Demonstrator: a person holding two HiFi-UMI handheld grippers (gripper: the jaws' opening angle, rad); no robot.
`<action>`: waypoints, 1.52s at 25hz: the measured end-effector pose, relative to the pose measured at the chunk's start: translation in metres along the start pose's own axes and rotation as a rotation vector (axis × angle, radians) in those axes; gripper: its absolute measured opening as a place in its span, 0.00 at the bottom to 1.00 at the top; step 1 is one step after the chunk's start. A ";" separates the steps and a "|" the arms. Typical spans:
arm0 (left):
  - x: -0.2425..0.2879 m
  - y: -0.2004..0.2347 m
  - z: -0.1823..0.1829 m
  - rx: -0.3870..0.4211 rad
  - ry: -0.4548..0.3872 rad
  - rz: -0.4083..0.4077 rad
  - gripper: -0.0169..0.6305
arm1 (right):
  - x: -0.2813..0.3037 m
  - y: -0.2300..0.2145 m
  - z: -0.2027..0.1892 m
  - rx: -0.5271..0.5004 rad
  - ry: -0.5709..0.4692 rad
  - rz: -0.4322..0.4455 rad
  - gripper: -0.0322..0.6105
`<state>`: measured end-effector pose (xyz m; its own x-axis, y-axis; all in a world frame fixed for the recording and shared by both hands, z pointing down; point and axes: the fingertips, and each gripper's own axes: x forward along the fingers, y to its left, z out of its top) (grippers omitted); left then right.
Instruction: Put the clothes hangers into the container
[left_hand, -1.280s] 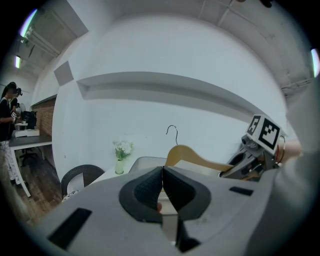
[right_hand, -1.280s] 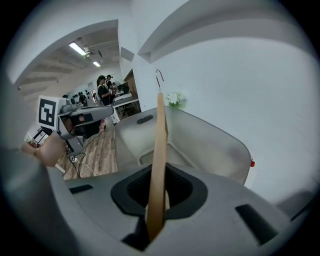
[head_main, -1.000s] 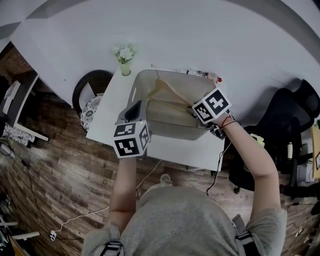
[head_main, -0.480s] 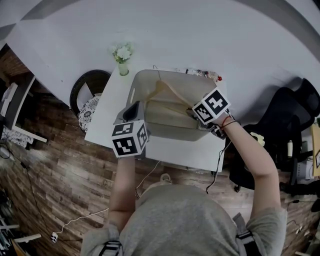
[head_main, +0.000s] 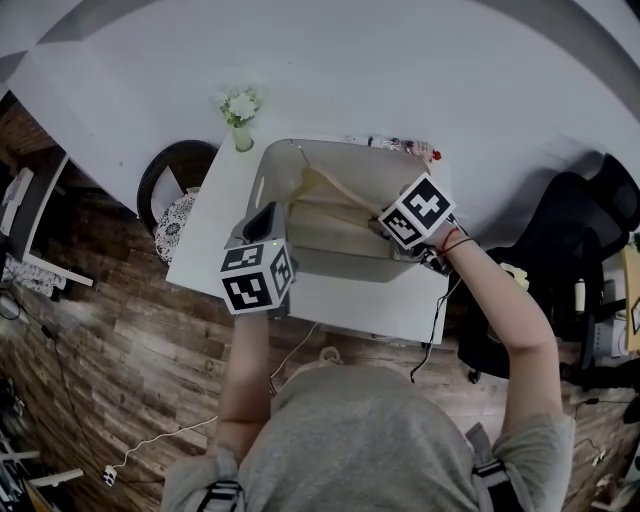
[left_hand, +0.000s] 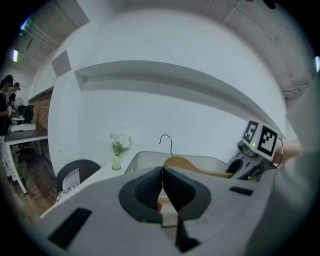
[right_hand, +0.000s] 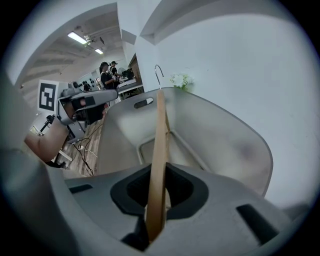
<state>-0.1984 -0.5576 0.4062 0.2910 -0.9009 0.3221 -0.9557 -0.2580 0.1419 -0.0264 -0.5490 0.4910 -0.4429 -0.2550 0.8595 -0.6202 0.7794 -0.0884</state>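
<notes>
Head view: a person stands at a white bench (head_main: 350, 303) with a tool in each hand, over a pale grey, round-cornered plastic container (head_main: 340, 262); I can see only one hanger
Task's thing: the pale wooden clothes hanger with a wire hook (head_main: 335, 188) slants across the inside of the container; its hook is at the far left corner, poking above the rim; its other end is up at the right side
Right hand-held gripper (right_hand: 157, 190): narrow, pinched on one arm of the hanger, which it sees edge-on; it points steeply down into the container; its jaws have just been easing apart a little, with the wood between the pads
Left hand-held gripper (left_hand: 162, 175): jaws together with nothing in them; it hangs at the container's near left corner, clear of the hanger
Just changed: a second ago the hanger was higher and blurred across the opening; now it sits lower and steadier, its hook swung over towards the far left corner; neither hand has shifted much
Meaning for the task: to my eye the hanger is as good as placed; letting go looks like the only step left
Risk: the raised hook may catch the rim, leaving the hanger propped rather than flat
Nearby: a small vase of white flowers (head_main: 240, 112) stands on the bench near that far corner, not touching the container
</notes>
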 end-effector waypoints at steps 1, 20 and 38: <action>0.000 0.000 0.000 -0.001 0.000 0.001 0.04 | 0.000 0.001 0.000 -0.001 0.001 0.008 0.12; -0.020 0.012 -0.014 -0.027 0.010 0.053 0.04 | 0.001 0.040 -0.005 -0.160 0.039 0.059 0.27; -0.061 0.006 -0.024 -0.050 0.003 0.118 0.04 | -0.023 0.045 -0.003 -0.147 -0.047 0.051 0.28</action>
<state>-0.2209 -0.4957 0.4098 0.1769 -0.9229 0.3419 -0.9798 -0.1324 0.1498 -0.0418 -0.5065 0.4688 -0.5032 -0.2370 0.8310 -0.4961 0.8666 -0.0532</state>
